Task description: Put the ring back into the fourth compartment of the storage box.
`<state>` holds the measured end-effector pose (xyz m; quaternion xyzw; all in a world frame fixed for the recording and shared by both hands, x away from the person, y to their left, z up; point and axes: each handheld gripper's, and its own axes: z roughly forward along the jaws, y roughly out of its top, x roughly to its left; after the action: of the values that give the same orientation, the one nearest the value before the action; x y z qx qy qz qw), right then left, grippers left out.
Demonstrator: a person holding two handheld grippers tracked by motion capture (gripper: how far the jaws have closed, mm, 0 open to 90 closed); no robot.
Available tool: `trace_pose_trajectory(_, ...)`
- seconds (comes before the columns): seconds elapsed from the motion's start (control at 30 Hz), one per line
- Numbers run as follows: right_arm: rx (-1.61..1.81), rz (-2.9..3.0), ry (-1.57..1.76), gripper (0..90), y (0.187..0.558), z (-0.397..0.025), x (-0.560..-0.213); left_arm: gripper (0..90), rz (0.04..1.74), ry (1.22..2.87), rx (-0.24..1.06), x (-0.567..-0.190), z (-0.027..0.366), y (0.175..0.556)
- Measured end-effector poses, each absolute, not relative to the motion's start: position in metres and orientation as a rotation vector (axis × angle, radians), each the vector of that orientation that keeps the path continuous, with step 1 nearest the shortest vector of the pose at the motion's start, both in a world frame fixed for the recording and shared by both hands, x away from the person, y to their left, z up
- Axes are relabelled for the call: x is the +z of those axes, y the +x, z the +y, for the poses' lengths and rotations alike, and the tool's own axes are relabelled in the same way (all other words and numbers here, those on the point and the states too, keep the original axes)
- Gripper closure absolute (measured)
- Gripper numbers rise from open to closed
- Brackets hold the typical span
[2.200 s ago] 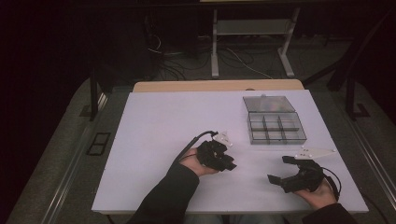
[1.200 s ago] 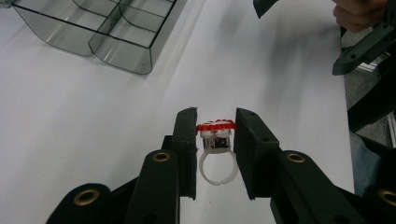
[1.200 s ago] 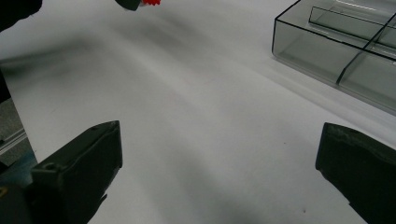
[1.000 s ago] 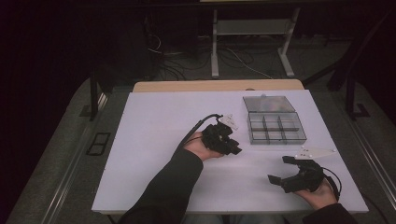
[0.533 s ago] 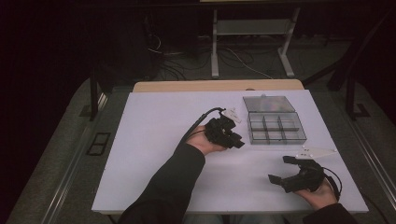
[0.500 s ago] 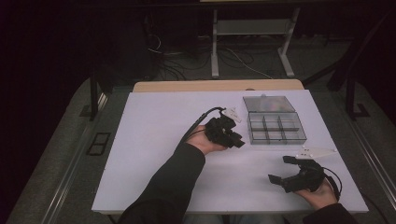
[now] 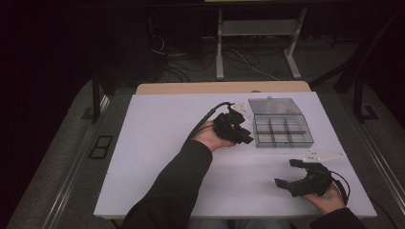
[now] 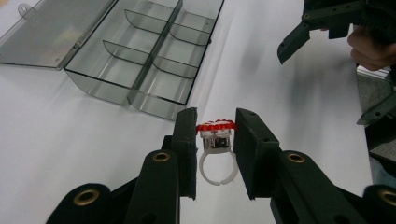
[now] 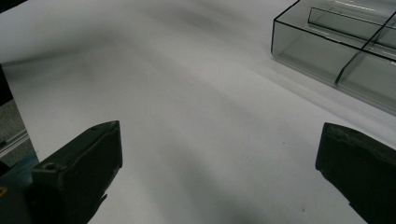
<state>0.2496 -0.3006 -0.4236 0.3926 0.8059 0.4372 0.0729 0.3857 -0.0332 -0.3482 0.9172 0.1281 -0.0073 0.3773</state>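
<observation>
The left gripper [image 7: 234, 129] has been carried forward and to the right over the last two seconds, and is now held just beside the near left corner of the clear smoke-grey plastic compartment box [image 8: 140, 60]. Clamped between its jaws is a white plastic ring with a red top [image 8: 215, 140], raised off the surface. A drop into one of the empty compartments just ahead is judged to be near. The right gripper [image 7: 305, 179] has been kept in place, jaws spread wide and empty. The white tabletop [image 7: 157, 143] is bare around them; a dark room with cables and a stand is seen beyond.
</observation>
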Motion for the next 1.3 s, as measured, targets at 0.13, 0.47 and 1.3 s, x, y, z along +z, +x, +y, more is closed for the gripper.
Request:
trace_pose_trajectory(0.13,1.314,2.421,1.180,0.0,0.250,-0.301,-0.423,69.2,0.327,2.344,-0.011,-0.347,-0.037,0.392)
trace_pose_trajectory(0.47,1.319,2.419,1.186,0.0,0.250,-0.302,-0.423,69.2,0.321,2.333,0.022,-0.340,-0.046,0.405)
trace_pose_trajectory(1.3,1.324,2.413,1.187,0.0,0.250,-0.303,-0.423,69.2,0.393,2.311,0.044,-0.352,-0.065,0.435)
